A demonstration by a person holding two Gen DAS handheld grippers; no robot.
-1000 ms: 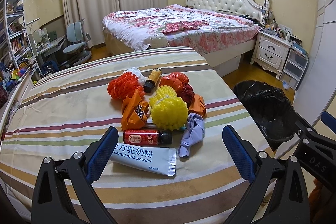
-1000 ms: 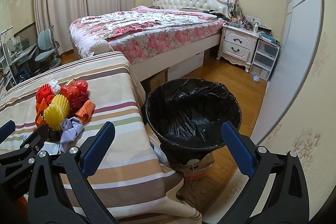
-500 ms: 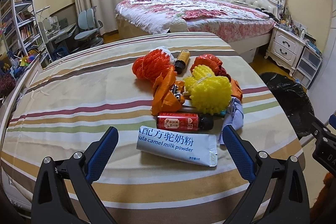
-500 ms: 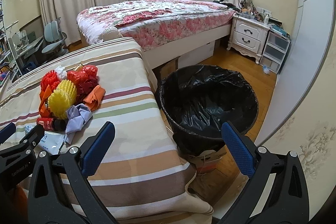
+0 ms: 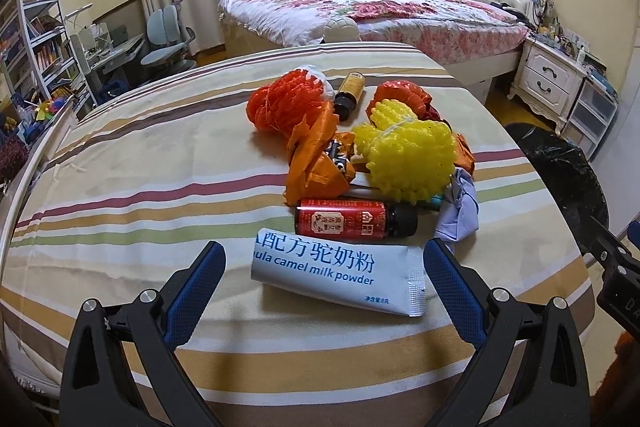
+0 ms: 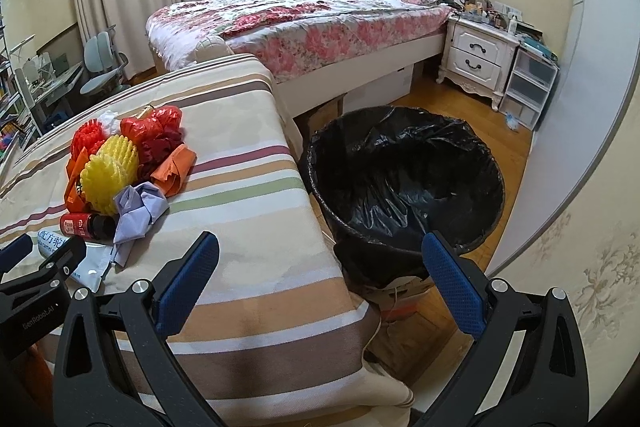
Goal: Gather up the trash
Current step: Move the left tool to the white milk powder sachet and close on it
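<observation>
A heap of trash lies on the striped table: a white camel milk powder sachet, a red bottle, yellow foam nets, orange wrappers, a red net, a brown bottle and lilac paper. My left gripper is open, its fingers either side of the sachet's near edge. In the right wrist view my right gripper is open and empty over the table's right edge, beside the black-lined bin. The heap lies to its left.
The bin stands on the wooden floor right of the table, on a cardboard box. Behind are a bed, a nightstand and plastic drawers. A desk chair and bookshelves fill the far left.
The left gripper has moved forward and down toward the sachet, which now sits between its fingers. The right gripper has shifted slightly closer to the table and bin. Both stayed open.
</observation>
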